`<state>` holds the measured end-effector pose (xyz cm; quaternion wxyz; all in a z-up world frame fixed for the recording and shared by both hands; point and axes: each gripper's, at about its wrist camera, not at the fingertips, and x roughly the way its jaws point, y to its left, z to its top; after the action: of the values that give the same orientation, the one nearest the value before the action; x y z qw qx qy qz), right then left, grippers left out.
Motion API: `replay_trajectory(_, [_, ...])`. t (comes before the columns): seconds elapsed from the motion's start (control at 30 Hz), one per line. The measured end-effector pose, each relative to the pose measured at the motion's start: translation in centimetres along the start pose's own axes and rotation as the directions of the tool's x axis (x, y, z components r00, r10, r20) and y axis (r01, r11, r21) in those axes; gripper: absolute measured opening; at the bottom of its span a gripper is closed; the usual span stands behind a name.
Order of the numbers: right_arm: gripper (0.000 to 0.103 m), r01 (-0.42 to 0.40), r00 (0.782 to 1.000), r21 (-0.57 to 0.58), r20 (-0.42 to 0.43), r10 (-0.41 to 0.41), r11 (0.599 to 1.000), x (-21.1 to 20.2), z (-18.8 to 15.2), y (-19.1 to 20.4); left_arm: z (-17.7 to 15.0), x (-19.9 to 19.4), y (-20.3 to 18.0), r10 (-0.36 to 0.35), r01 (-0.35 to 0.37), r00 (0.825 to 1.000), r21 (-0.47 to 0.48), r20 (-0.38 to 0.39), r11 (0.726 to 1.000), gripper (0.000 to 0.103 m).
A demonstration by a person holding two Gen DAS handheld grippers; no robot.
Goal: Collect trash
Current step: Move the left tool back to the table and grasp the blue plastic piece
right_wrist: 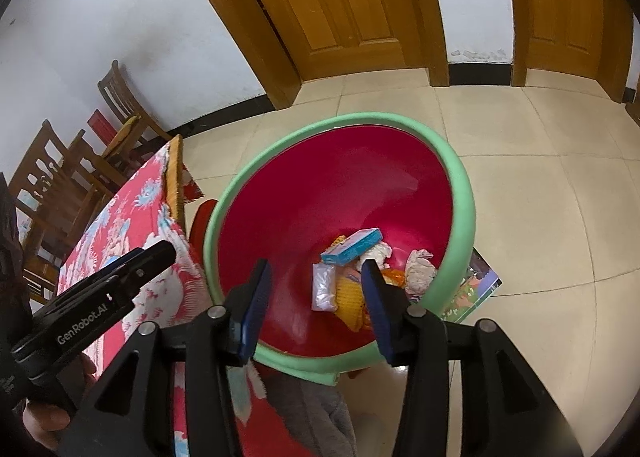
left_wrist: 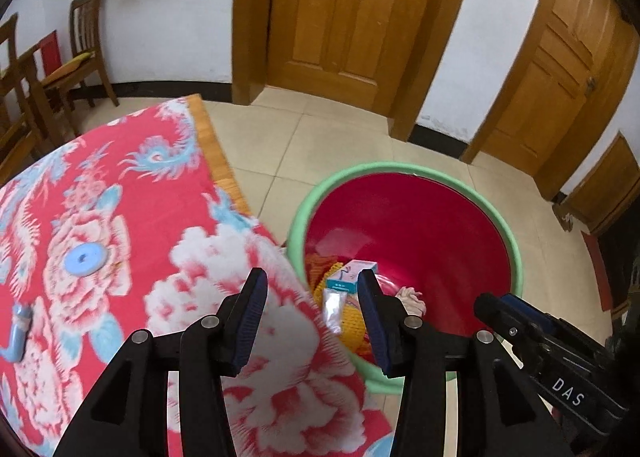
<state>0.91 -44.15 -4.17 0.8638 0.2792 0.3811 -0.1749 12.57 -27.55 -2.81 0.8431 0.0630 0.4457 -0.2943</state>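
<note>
A: Left tool [left_wrist: 312, 299]: jaws wide, nothing between the pads. Hovering over the edge of the table [left_wrist: 208, 129], half above the red floral cloth [left_wrist: 120, 217], half above the bin [left_wrist: 400, 169].

B: Right tool [right_wrist: 314, 289]: jaws wide as well, nothing held. Directly above the bin's mouth, green rim [right_wrist: 332, 125] running under the left fingertip.

A: Trash location: all at the bottom of the red bin. Ahead of the left tool, between the fingertips: teal-and-pink small box [left_wrist: 350, 275], clear plastic packet [left_wrist: 334, 307] just below it, yellow mesh [left_wrist: 352, 325] underneath, crumpled tissue [left_wrist: 412, 297] beyond the right finger.

B: Same pile from the right tool: small box [right_wrist: 352, 246] just ahead of the fingertips, plastic packet [right_wrist: 325, 286] between the fingers, yellow mesh [right_wrist: 350, 297] touching the packet, crumpled tissue [right_wrist: 420, 267] to the right, against the bin wall.

A: Still on the cloth, well left of the left tool: blue disc [left_wrist: 85, 259] and a blue tube-like piece [left_wrist: 18, 333]. Right tool visible at the right edge of the left wrist view.

B: Beyond the bin: tiled floor [right_wrist: 520, 129], wooden doors [right_wrist: 340, 5]. Printed sheet [right_wrist: 476, 289] partly under the bin, right of the tool. Chairs [right_wrist: 124, 109] far left, against the wall.
</note>
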Motion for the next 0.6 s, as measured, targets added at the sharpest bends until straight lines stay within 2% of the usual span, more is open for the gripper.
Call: replay_trajectory(0.6, [0.051, -0.075, 0.997, -0.108, -0.009, 0.074, 0.991, -0.8, -1.0, 6.0, -2.1, -5.9, 9.1, 0.132, -0.123, 0.99, -0.143, 0.056, 0.982, 0.048])
